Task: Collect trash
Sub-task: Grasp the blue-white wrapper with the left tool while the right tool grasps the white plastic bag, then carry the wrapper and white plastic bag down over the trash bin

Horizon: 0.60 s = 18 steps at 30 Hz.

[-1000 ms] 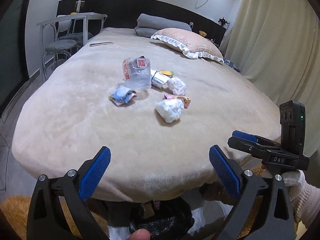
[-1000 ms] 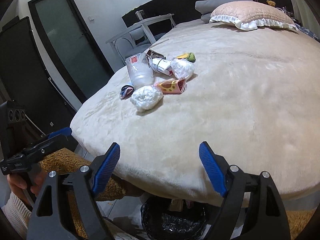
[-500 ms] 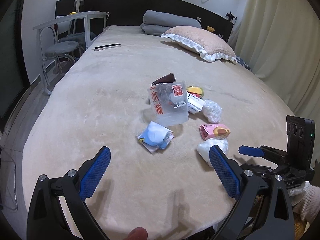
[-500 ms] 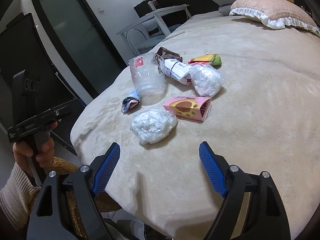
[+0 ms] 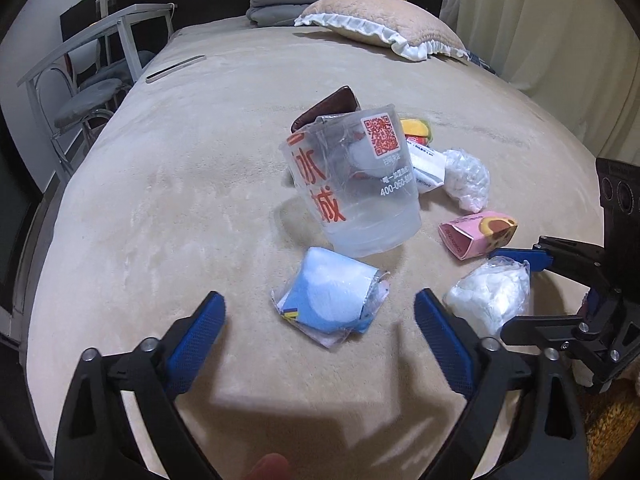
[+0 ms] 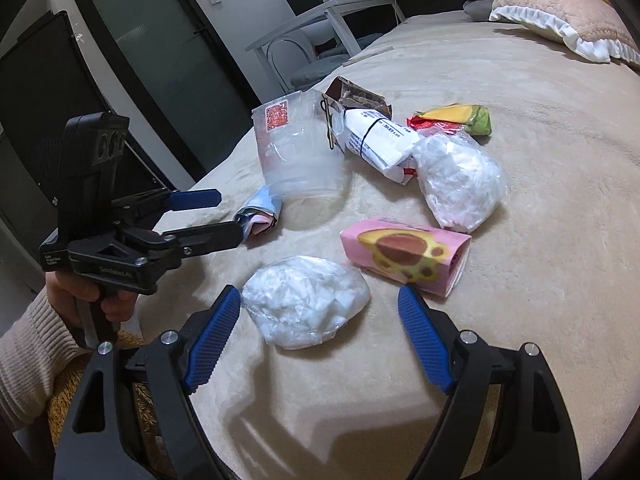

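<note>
Trash lies in a cluster on the beige bed (image 5: 160,216). My left gripper (image 5: 320,322) is open, just short of a crumpled blue wrapper (image 5: 328,296); it also shows in the right wrist view (image 6: 212,216). My right gripper (image 6: 320,320) is open around a white plastic wad (image 6: 304,304), which also shows in the left wrist view (image 5: 490,294). Behind stand a clear plastic cup (image 5: 356,188) with red print, a pink carton (image 6: 404,256), a second plastic wad (image 6: 460,180), a white paper roll (image 6: 380,140), a brown box (image 6: 356,96) and a yellow-green wrapper (image 6: 456,118).
A pink pillow (image 5: 380,20) and folded grey blanket (image 5: 304,0) lie at the head of the bed. A slim remote (image 5: 176,68) lies near the left edge. A white table and chairs (image 5: 96,64) stand to the left, curtains (image 5: 560,20) to the right.
Both grippers have moved forward from the foot of the bed over the mattress, close to the trash. The bin bag below the bed edge has left view. Both stay open.
</note>
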Motion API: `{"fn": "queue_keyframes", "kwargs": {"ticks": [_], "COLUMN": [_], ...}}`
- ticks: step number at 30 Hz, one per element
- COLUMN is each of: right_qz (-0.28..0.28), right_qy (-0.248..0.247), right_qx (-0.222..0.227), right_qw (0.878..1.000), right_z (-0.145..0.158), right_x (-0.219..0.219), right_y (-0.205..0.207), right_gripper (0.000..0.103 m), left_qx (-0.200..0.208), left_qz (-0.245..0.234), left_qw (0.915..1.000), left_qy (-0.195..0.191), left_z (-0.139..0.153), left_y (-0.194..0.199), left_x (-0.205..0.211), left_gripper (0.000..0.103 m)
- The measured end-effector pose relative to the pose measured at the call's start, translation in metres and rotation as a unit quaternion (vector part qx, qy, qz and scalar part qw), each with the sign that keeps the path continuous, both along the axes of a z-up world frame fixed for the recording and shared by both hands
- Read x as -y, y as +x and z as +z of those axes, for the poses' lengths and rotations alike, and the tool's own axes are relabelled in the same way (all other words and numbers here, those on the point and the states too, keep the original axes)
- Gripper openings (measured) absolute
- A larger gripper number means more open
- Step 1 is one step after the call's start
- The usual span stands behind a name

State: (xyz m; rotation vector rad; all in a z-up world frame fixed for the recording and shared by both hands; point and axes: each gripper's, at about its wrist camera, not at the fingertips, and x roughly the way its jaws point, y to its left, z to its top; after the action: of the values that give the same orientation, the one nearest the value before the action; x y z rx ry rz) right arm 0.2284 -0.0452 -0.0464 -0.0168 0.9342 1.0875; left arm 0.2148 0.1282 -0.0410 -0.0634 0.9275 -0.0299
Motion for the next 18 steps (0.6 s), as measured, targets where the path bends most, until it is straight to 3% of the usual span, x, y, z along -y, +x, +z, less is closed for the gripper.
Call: {"fn": "queue_keyframes", "kwargs": {"ticks": [1,4,11,18], "right_qz": [0.001,0.009,0.023,0.01], "right_qy": [0.001,0.003,0.002,0.018], "right_qx": [-0.001,-0.004,0.009,0.022], "right_qw": [1.0,1.0,1.0,1.0], "right_z": [0.0,0.0,0.004,0.012], "right_x": [0.0,-0.004,-0.004,0.01], "right_y": [0.0,0.0,-0.012,-0.013], "right_gripper": [0.081,0.074,0.06,0.058], "left_qx": [-0.004,-0.014,0.0,0.022], "left_qz": [-0.004,-0.015,-0.014,-0.008], "left_qw": [1.0,0.9997,0.9997,0.9996], "left_qy": [0.004,0.011,0.019,0.016], "left_z": [-0.002,-0.008,-0.005,0.006], "left_y": [0.002,0.005,-0.001,-0.015], "left_x": [0.001,0.005,0.01,0.018], "left_gripper": [0.073,0.06,0.057,0.057]}}
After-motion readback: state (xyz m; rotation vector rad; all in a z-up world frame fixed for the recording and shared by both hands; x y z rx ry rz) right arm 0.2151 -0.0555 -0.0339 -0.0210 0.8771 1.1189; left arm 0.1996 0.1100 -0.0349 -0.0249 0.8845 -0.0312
